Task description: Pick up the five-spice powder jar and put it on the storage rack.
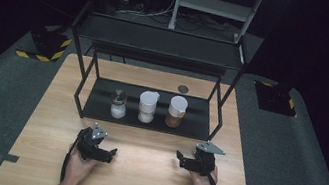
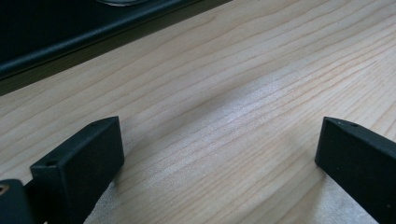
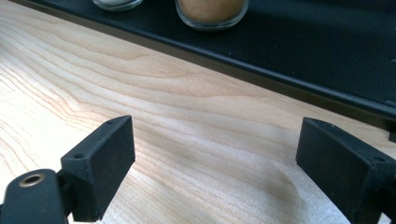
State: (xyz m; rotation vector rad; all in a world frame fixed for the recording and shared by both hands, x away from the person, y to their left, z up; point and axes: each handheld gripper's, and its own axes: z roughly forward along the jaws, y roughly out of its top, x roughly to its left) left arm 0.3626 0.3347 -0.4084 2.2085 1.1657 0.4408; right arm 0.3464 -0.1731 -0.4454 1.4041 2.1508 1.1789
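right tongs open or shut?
Open. The right tongs show two jaws standing wide apart, bare wooden table between them, nothing gripped.

Three small jars stand upright in a row on the black lower shelf (image 1: 99, 109) of a metal rack. The left jar (image 1: 118, 104) has a dark, rounded cap and white contents; the middle jar (image 1: 147, 106) has a white lid and pale contents; the right jar (image 1: 176, 111), white-lidded, holds what looks like orange-brown powder. They stand near one another without touching.
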